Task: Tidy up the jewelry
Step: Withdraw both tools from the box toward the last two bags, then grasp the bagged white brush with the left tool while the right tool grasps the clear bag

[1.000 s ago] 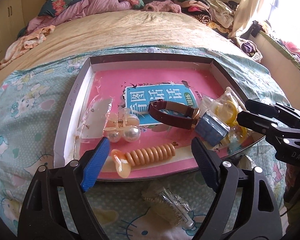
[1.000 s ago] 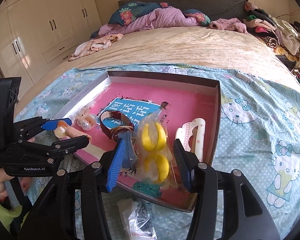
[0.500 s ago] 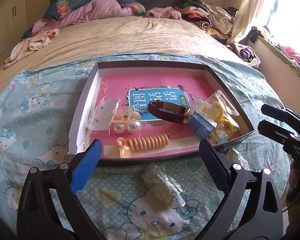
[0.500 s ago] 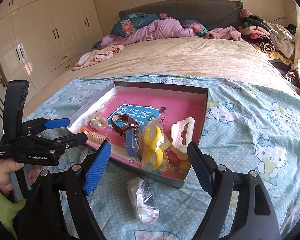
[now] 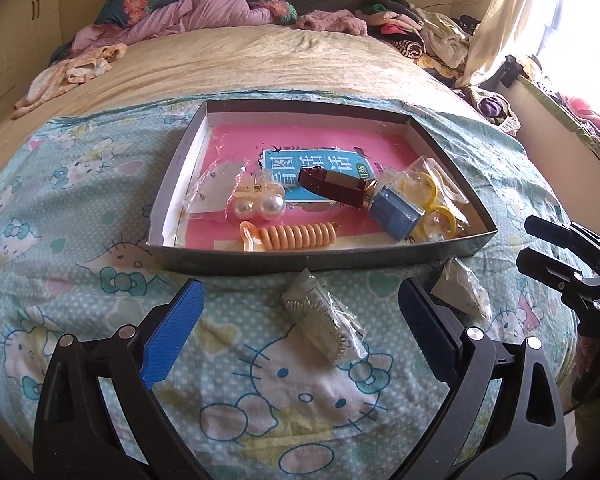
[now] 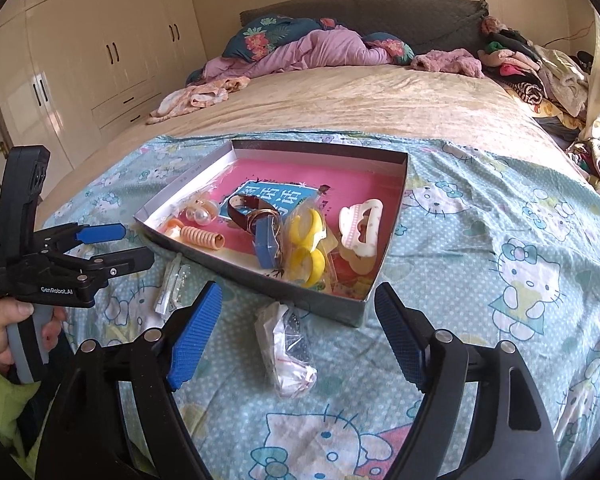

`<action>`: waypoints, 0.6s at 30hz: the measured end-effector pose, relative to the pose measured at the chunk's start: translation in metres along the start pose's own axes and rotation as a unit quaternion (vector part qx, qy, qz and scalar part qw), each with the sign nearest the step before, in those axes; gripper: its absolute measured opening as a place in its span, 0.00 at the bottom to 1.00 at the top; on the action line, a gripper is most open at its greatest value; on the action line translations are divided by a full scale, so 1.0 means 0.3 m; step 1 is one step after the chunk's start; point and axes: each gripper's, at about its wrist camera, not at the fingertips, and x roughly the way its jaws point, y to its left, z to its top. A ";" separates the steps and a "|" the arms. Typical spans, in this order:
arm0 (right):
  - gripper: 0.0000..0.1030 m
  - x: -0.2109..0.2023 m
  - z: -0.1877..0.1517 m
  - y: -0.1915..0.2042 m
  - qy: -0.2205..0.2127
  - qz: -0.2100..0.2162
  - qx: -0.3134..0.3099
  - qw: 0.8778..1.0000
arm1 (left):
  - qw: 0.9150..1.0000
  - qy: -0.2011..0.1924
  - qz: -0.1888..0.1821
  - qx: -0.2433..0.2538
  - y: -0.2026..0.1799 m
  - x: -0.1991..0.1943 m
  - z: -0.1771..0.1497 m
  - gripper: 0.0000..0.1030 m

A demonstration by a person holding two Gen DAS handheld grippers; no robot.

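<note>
Both grippers stand clear of the box (image 5: 380, 258) at frame centre, which already holds a watch (image 5: 334, 186), pearl clip (image 5: 260, 200), coil tie (image 5: 296, 236) and bagged yellow rings (image 5: 432, 204). The left gripper (image 5: 300, 336) gapes wide and empty over a bagged chain (image 5: 324, 320) on the bed (image 5: 260, 68), low in its frame. The right gripper (image 6: 300, 332), its jaws just opened and also empty, frames a second packet (image 6: 288, 348). I judge the pick-up of these loose packets is next: lower, close, lift into the box.
</note>
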 end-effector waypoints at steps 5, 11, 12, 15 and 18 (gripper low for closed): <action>0.75 0.000 -0.028 0.004 0.008 -0.007 -0.006 1.000 | 1.000 0.012 -0.007 -0.004 -0.002 0.009 -0.037 0.88; 0.75 0.021 -0.074 0.007 0.029 -0.015 -0.013 0.999 | 0.999 0.028 -0.029 -0.007 -0.025 0.039 -0.081 0.88; 0.75 0.025 -0.082 0.007 0.033 -0.017 -0.016 0.999 | 0.999 0.031 -0.033 -0.009 -0.028 0.047 -0.086 0.88; 0.75 0.043 -0.107 0.002 0.044 -0.020 -0.020 0.999 | 0.998 0.039 -0.044 -0.016 -0.034 0.065 -0.103 0.79; 0.75 0.064 -0.130 -0.006 0.054 -0.020 -0.020 0.998 | 0.997 0.048 -0.054 -0.021 -0.041 0.086 -0.112 0.66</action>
